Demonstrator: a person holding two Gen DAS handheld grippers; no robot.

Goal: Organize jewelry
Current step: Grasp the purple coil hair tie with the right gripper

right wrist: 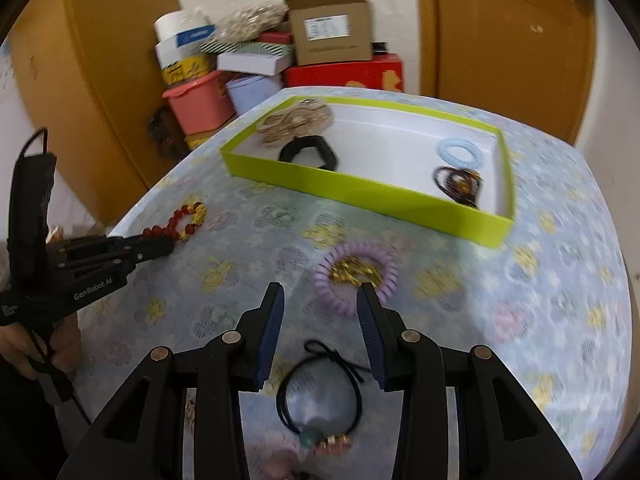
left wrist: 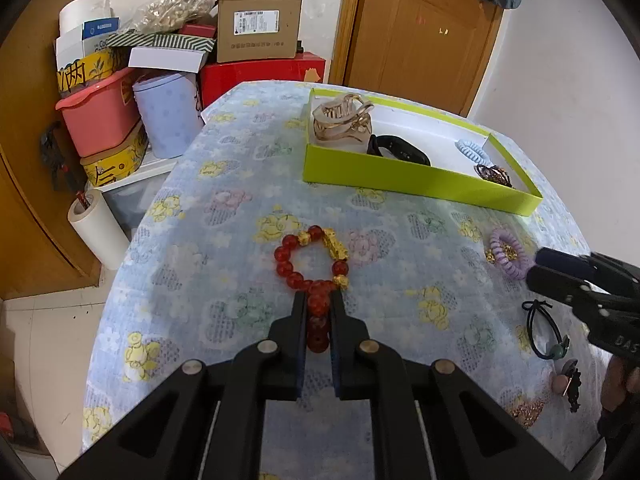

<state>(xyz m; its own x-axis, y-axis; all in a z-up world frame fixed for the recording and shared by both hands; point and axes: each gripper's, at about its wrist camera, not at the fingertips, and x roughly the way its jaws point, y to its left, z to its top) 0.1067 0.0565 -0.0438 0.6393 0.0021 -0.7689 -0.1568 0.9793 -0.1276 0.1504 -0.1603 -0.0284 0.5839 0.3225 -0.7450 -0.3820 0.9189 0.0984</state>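
My left gripper (left wrist: 318, 294) is shut on a red bead bracelet (left wrist: 298, 256) with gold charms, which lies on the flowered tablecloth; it also shows in the right wrist view (right wrist: 182, 220). My right gripper (right wrist: 320, 292) is open and empty, just short of a purple coil hair tie (right wrist: 354, 276) with a gold piece inside, seen also in the left wrist view (left wrist: 506, 254). A lime green tray (left wrist: 400, 178) at the back holds a beige hair claw (left wrist: 342, 120), a black band (left wrist: 400, 150), a blue coil tie (left wrist: 472, 150) and a dark beaded tie (left wrist: 494, 174).
A black hair elastic (right wrist: 320, 392) with a teal bead lies under my right gripper. More small hair pieces (left wrist: 566, 380) sit at the table's right edge. Boxes, tins and a pink tub (left wrist: 100, 112) are stacked beyond the table's left edge. A wooden door (left wrist: 420, 28) stands behind.
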